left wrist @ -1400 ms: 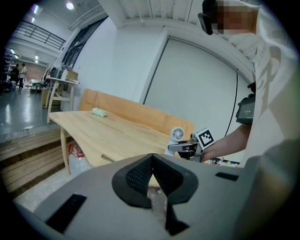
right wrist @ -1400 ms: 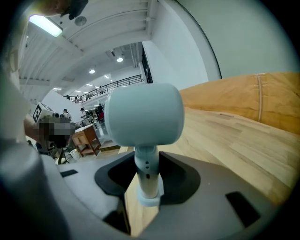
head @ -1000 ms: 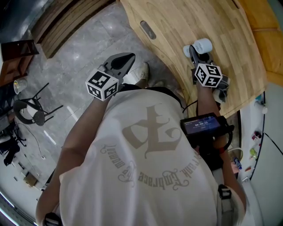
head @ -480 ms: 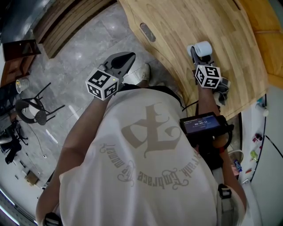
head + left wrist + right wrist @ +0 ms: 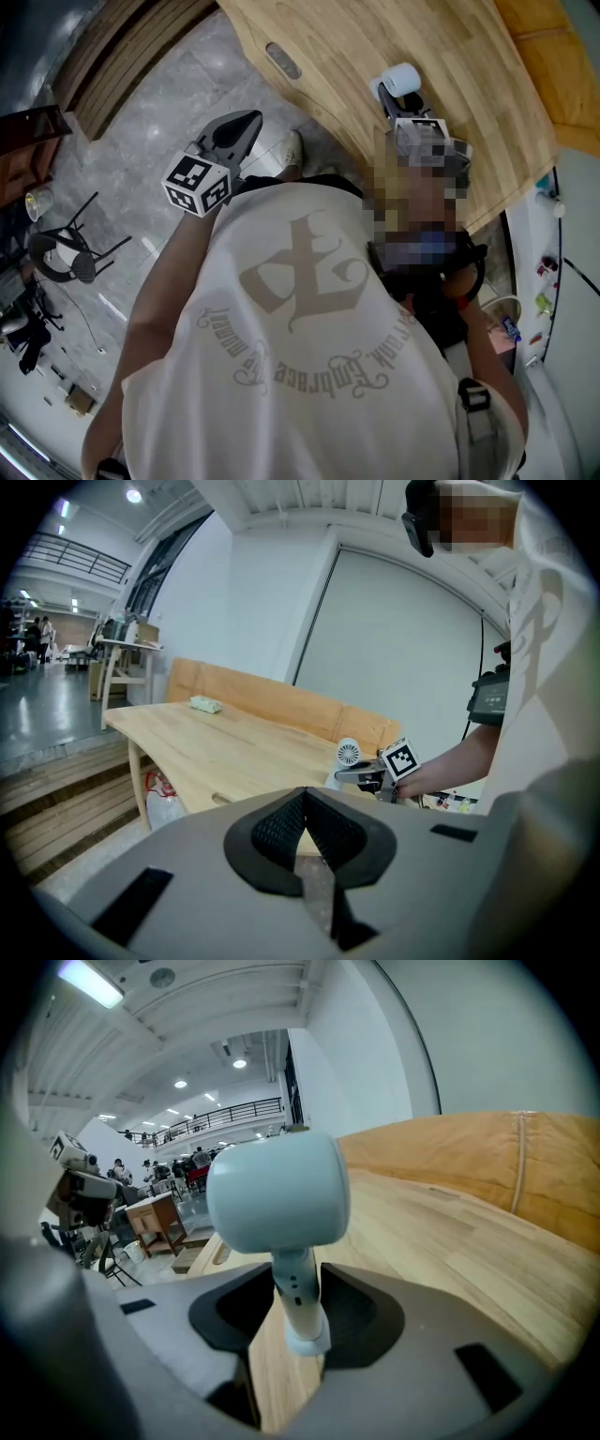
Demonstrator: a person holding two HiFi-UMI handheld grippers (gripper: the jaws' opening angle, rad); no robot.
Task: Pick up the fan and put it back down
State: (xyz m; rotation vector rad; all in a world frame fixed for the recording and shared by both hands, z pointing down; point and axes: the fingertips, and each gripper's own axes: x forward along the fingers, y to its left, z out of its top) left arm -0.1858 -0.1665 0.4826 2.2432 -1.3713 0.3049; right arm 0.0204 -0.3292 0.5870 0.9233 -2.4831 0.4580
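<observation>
Right gripper: jaws clamped on the fan stem. The fan's head sits just above them, grille facing away and unseen. Can't tell if its foot touches the table below the jaws. Left gripper: jaws together, empty, fan well beyond its tips.

Bright, even light all round. A ceiling strip glows top-left in the right gripper view, and there's a faint sheen on the worktop. Both gripper views bow hard, corners black. The fan looms close, slightly soft; the stone floor gleams palely.
</observation>
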